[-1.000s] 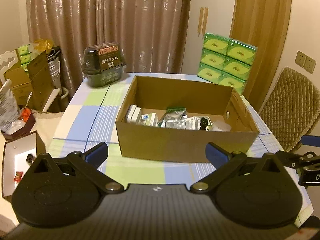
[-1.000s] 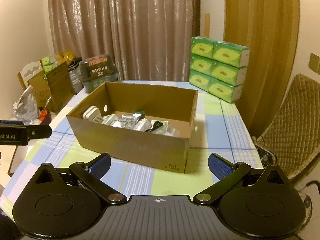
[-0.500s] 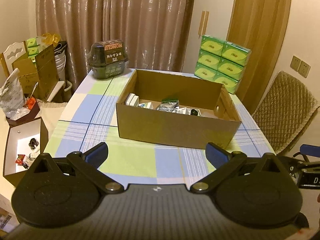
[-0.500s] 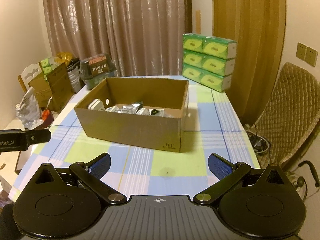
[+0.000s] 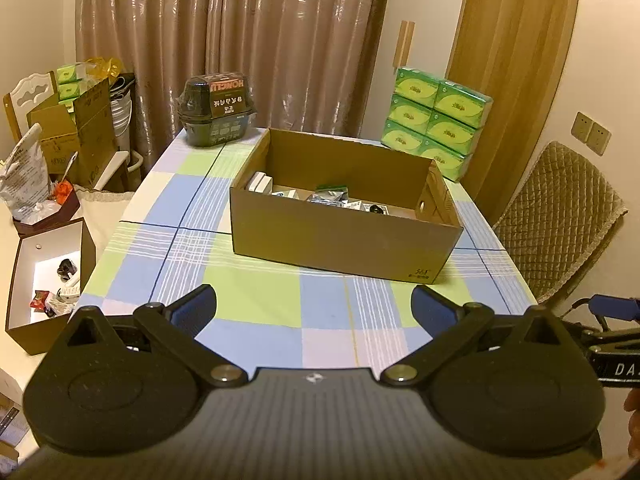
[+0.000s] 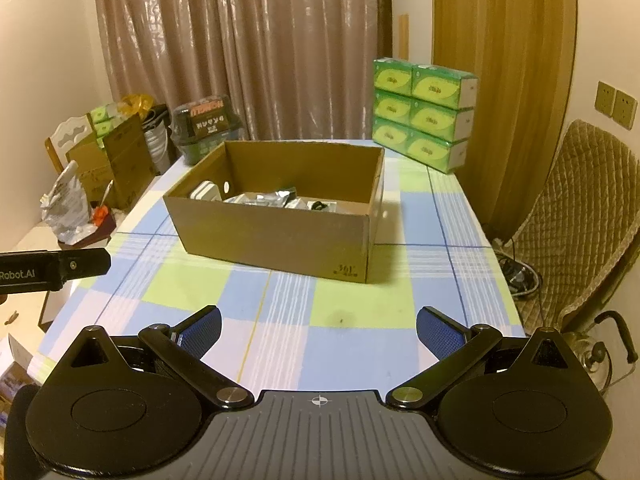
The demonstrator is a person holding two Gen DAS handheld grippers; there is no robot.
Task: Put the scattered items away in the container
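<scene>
Now left gripper [image 5: 313, 307] jaws wide apart, holding nothing. Right gripper [image 6: 319, 329] same. Cardboard box [image 5: 340, 236] sits mid table [image 5: 256, 300], small items [image 5: 328, 196] inside, well apart from both grippers.

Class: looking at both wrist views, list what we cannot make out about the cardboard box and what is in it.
- Box floor: hidden by its near wall in both views.
- Items inside: only tops show, too small to identify.
- Print on the box corner: too small to read.
- Table near edge: hidden by the left gripper and right gripper.
</scene>
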